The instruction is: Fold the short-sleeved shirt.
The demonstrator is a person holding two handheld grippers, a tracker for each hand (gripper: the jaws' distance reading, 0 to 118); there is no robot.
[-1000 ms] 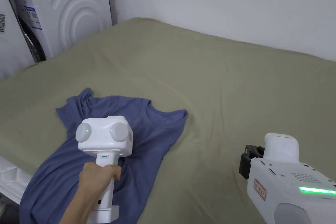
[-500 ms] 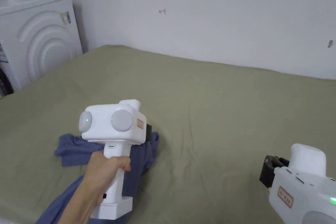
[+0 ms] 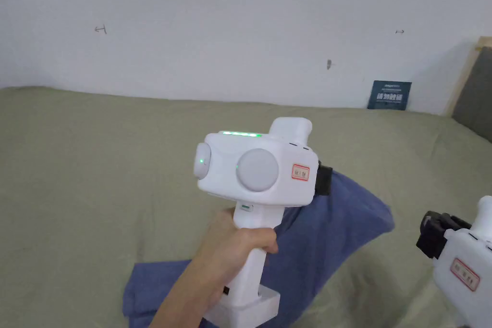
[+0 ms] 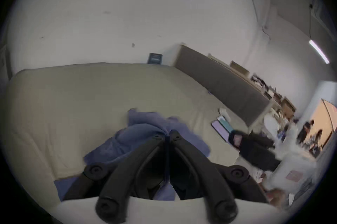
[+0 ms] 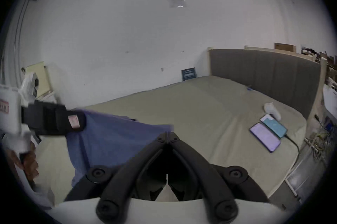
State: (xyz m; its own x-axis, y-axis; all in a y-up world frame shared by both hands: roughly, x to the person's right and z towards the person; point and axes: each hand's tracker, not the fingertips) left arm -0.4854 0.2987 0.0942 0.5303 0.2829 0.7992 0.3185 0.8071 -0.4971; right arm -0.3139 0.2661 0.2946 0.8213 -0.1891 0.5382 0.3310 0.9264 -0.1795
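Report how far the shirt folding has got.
Done: no finished fold shows. The blue shirt is off flat, part lifted, part trailing on the bed. In hand: the left gripper has its jaws closed on the cloth and holds it up; the right gripper is shut with nothing between its jaws, beside the cloth's edge. Left: spreading it flat, then every fold.

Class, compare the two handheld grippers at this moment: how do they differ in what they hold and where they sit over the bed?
The left gripper is clamped on the blue shirt; the right gripper has its jaws together on nothing. In the head view the left gripper is raised at centre, lifting cloth off the bed; the right gripper sits lower, at the right edge. Both are white with black jaws.
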